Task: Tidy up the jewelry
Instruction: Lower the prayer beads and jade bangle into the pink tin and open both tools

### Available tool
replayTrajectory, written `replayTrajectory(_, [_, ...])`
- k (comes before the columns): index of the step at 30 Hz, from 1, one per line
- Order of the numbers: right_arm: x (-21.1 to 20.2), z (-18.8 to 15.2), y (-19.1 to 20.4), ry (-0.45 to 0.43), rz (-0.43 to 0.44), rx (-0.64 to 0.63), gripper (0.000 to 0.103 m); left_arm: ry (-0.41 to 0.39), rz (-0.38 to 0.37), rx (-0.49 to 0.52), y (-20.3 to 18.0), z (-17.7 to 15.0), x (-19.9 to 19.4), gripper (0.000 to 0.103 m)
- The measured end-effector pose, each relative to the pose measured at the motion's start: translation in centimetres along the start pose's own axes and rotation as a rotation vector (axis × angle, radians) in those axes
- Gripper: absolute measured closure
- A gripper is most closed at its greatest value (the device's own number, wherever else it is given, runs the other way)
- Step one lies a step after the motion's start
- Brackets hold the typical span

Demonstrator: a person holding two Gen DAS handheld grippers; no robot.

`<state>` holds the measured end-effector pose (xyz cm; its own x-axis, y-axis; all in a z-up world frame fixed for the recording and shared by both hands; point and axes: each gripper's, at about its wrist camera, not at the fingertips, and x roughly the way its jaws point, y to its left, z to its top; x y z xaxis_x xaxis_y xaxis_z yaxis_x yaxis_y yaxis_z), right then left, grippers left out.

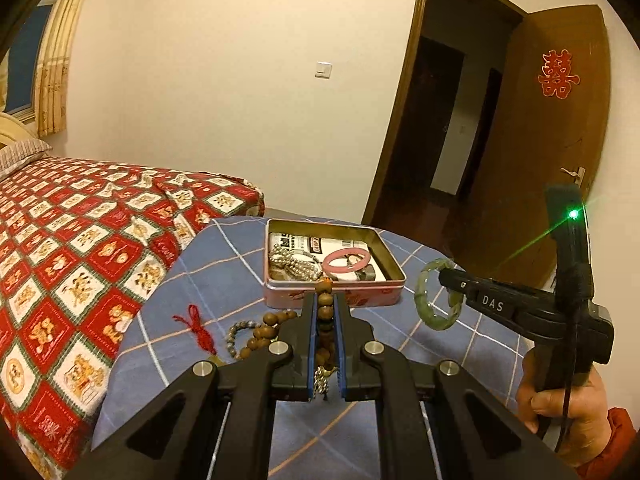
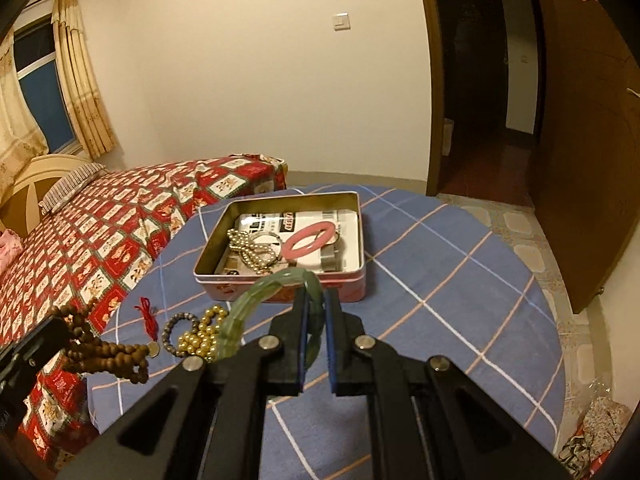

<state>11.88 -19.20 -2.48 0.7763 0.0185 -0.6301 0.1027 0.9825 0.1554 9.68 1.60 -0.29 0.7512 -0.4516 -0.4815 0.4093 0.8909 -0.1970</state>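
We find the wooden bead strand (image 1: 325, 320) partly hidden between the left tool's (image 1: 325, 300) pads. The print on the card (image 2: 296, 220) inside the tin (image 2: 276, 284) is too small to read. The bed (image 1: 60, 260) runs off the frame's left edge.

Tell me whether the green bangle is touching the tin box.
Apart. In the left wrist view the green bangle hangs clamped in the right gripper, with tablecloth showing between it and the tin box.
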Motion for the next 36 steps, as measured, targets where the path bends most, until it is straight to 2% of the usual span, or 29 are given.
replayTrajectory(10, [2.5, 3.5, -0.1, -0.024, -0.006, -0.014, 0.092, -0.036, -0.031, 0.017, -0.5, 3.9, 4.5, 0.097])
replayTrajectory(17, [6.0, 7.2, -1.1, -0.021, -0.011, 0.011, 0.092, -0.04, -0.041, 0.013, -0.4, 6.4, 9.0, 0.097])
replayTrajectory(26, [12.0, 8.1, -2.0, 0.067, -0.027, 0.001, 0.092, 0.038, -0.021, -0.018, 0.5, 6.7, 15.9, 0.096])
replayTrajectory(36, [15.8, 7.5, -2.1, 0.144, -0.031, -0.021, 0.092, 0.122, 0.036, -0.028, 1.9, 5.5, 20.3, 0.096])
